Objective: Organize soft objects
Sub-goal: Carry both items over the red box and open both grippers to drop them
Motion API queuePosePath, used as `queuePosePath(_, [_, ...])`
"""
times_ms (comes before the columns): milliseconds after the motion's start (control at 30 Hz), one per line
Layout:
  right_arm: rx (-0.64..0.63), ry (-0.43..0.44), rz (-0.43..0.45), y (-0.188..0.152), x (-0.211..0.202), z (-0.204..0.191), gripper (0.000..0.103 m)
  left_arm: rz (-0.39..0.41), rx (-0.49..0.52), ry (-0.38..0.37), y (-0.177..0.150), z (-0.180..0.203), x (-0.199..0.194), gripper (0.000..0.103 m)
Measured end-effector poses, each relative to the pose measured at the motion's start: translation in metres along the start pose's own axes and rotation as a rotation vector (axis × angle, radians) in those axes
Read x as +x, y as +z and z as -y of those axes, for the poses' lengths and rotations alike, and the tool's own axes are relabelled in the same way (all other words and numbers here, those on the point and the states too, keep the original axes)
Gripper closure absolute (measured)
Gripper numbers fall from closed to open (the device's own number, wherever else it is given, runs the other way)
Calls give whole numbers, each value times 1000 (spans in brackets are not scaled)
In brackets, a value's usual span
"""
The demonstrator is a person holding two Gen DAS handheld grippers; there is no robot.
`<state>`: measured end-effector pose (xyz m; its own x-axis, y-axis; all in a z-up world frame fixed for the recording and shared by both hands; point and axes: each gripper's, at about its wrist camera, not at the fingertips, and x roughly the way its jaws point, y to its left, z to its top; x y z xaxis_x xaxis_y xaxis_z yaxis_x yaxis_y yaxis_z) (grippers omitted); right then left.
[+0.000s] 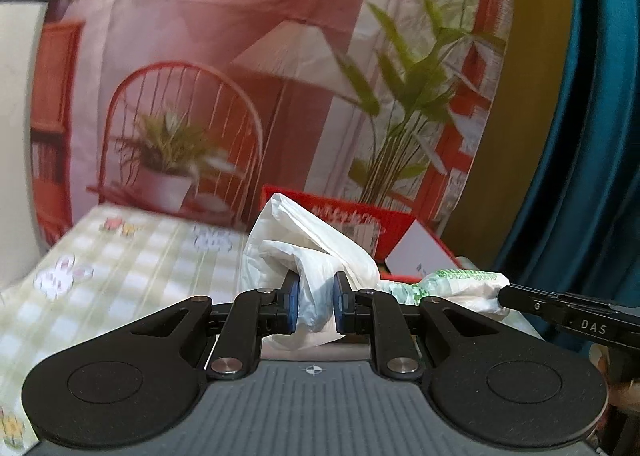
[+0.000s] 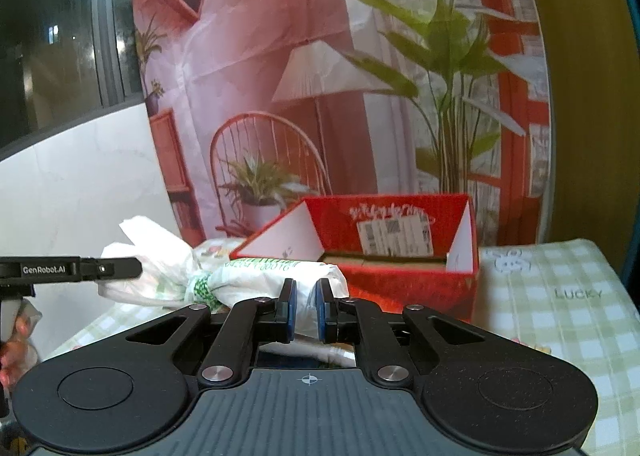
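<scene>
Your left gripper (image 1: 315, 302) and right gripper (image 2: 305, 306) are each clamped on opposite ends of the white plastic bag (image 2: 256, 280), held above the checked tablecloth (image 2: 560, 296) just before the red box (image 2: 400, 280).

A crumpled white plastic bag (image 2: 256, 280) with green print, knotted near its middle, stretches sideways above the green checked cloth, just in front of the open red cardboard box; its loose handles flare upward at the left end (image 1: 304, 240).
</scene>
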<state>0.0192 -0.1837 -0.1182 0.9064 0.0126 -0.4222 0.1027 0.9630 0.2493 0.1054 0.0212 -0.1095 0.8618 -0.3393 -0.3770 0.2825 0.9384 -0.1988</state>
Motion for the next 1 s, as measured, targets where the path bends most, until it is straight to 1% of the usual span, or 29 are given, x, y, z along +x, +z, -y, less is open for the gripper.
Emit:
queuePosePath(200, [-5,-15,38,17,18,15,94,6,43,-18,32,8,27,85])
queuePosePath(300, [-19,-28,51,25,29,22,94,-18,47,-38,45,8,50,85])
queuePosePath(367, [-22,-37,55,29,37,28,94,-40,23,-77,50,3,65,85])
queuePosePath(467, [-10,-53,54,33,50,41,94,-88,-21,-100,54,-5,93,85])
queuePosePath(667, [-12,-90,22,38,82,65,94,-147,16,-81,57,0,136,85])
queuePosePath(867, [-11,-119,-35,39,114,80,94,-227,-3,-73,56,-2,170,85])
queuePosePath(1000, [14,-143,-69,35,125,92,93,-283,-21,-89,53,-7,185,85])
